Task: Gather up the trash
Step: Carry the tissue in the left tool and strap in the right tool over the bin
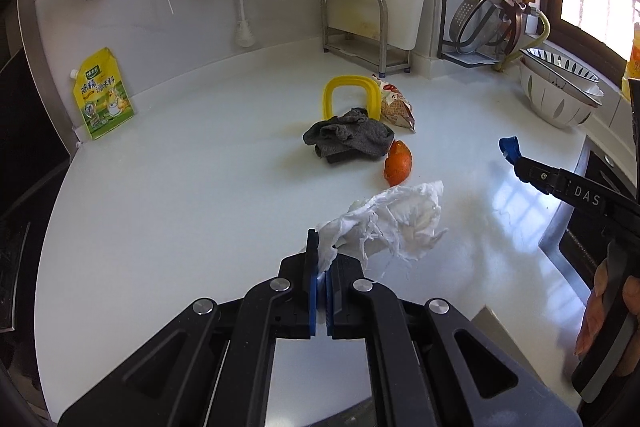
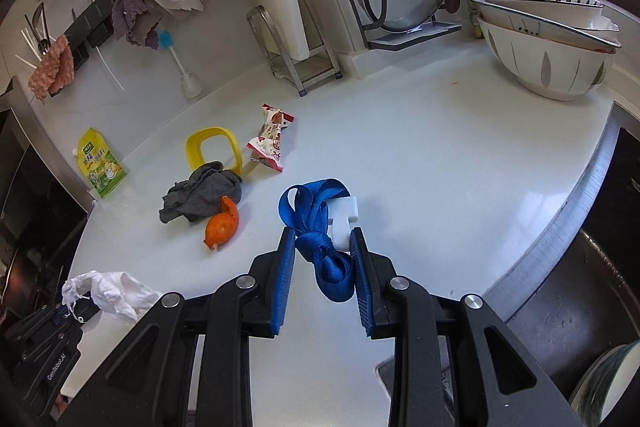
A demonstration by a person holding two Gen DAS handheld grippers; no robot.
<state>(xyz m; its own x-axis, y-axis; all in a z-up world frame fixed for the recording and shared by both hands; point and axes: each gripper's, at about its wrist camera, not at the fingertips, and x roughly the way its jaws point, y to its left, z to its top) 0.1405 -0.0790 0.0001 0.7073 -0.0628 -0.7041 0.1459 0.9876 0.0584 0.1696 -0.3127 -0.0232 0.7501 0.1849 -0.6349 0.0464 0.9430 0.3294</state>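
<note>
My left gripper (image 1: 323,259) is shut on a crumpled white tissue (image 1: 390,221) and holds it above the white counter (image 1: 180,187); the tissue also shows in the right wrist view (image 2: 114,291). My right gripper (image 2: 323,245) is shut on a blue strap (image 2: 320,227) with a white plastic clip (image 2: 345,221), held above the counter. An orange peel (image 1: 398,163) (image 2: 223,225) lies beside a grey cloth (image 1: 348,139) (image 2: 202,195). A red-and-white snack wrapper (image 1: 394,105) (image 2: 270,139) lies behind them, next to a yellow ring lid (image 1: 350,97) (image 2: 212,149).
A yellow-green pouch (image 1: 103,93) leans on the back wall at left. A metal rack (image 1: 356,27) and pot lids stand at the back. Stacked bowls (image 2: 548,43) sit at the right. A dark sink (image 2: 580,287) lies past the counter's right edge.
</note>
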